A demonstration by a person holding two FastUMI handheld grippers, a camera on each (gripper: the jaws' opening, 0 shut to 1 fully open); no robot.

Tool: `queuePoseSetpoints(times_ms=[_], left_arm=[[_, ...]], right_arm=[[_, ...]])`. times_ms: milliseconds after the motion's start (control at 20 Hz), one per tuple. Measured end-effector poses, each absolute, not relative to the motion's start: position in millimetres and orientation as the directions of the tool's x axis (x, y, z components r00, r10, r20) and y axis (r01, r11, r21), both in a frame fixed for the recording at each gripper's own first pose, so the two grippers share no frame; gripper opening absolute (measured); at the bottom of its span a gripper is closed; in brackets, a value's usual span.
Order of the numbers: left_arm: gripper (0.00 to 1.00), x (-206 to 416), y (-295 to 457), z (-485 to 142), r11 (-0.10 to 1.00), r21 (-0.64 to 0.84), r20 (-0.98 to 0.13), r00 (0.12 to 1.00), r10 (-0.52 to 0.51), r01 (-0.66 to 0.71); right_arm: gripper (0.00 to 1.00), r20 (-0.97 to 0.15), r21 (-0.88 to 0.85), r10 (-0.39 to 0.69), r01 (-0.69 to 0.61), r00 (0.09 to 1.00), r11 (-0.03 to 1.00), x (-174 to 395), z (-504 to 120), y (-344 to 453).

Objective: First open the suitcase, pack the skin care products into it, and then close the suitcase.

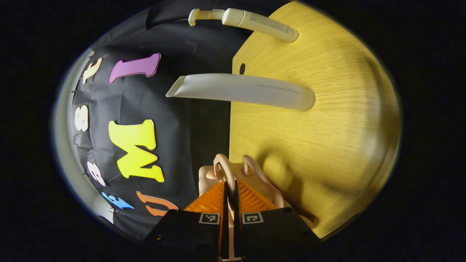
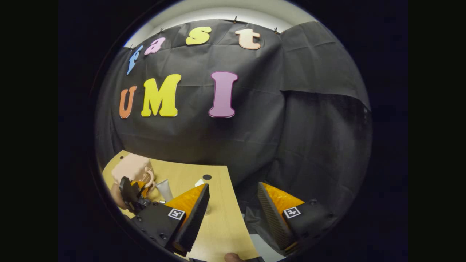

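Left gripper pinches the pink suitcase handle; right gripper spread wide above the wooden table.

Ahead of our left gripper the pink suitcase sits right at the fingertips, blocking the way forward. Beyond it, the bench lies bare up to the grey tube and the cream tube. Our right gripper faces open air past the bench edge.
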State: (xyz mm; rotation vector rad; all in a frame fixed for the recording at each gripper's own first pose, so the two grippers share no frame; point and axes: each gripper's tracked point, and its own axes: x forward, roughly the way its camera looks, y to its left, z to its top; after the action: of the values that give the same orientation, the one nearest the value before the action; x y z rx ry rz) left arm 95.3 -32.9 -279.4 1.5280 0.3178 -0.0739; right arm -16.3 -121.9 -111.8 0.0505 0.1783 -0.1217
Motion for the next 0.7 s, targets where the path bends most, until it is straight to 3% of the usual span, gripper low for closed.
queuePoseSetpoints(times_ms=[350, 700], left_arm=[[0.00, 83.1, -16.1, -226.2, 0.260, 0.934, -0.288, 0.947, 0.144, 0.245], [0.03, 77.5, 59.9, -127.2, 0.489, 0.863, -0.216, 0.967, 0.133, 0.126]], right_arm=[[0.77, -0.121, 0.011, -0.119, 0.121, 0.985, 0.993, -17.1, -82.9, -97.7], [0.77, -0.121, 0.002, -0.129, 0.130, 0.984, 0.992, -9.0, -67.6, -45.9]])
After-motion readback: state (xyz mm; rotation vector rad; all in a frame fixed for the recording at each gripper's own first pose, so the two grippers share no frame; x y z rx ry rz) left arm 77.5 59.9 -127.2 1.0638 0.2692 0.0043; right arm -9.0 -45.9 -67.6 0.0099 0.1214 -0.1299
